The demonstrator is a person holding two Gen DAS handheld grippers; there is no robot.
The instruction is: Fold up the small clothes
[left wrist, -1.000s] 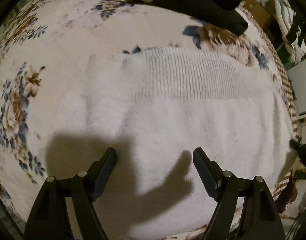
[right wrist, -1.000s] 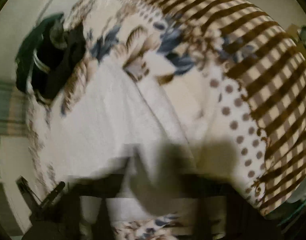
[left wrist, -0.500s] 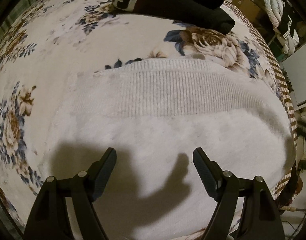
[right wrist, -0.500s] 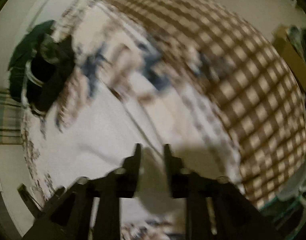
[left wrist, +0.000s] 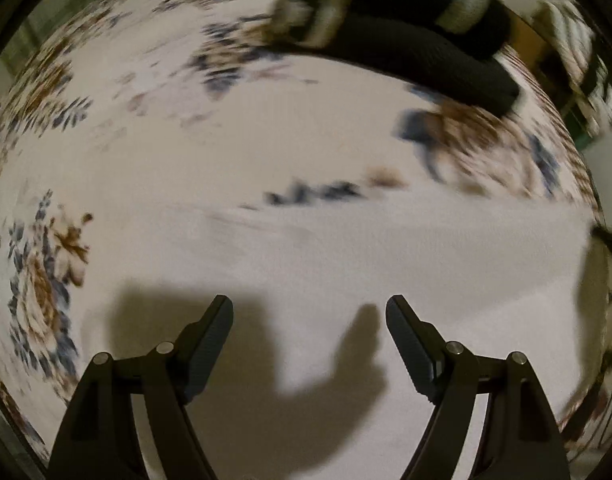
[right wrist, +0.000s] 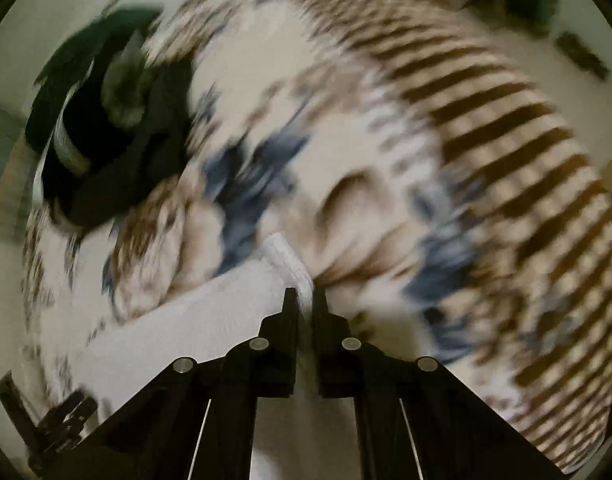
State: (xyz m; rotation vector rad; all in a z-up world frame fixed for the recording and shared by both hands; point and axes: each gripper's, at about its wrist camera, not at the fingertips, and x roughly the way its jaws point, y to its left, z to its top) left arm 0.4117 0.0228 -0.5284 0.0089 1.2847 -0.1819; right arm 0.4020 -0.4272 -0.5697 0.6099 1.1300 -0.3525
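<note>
White garment pinched in right tongs

Left gripper spread wide; right gripper pinched nearly closed on cloth.

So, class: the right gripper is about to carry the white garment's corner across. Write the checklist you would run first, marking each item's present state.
1. Right gripper shut on white garment corner: ok.
2. Left gripper open, holding nothing: ok.
3. Left gripper pinning the garment down: cannot tell.
4. Dark clothes pile apart from the garment: ok.
5. Garment lying smooth on the floral blanket: cannot tell, blurred.
</note>
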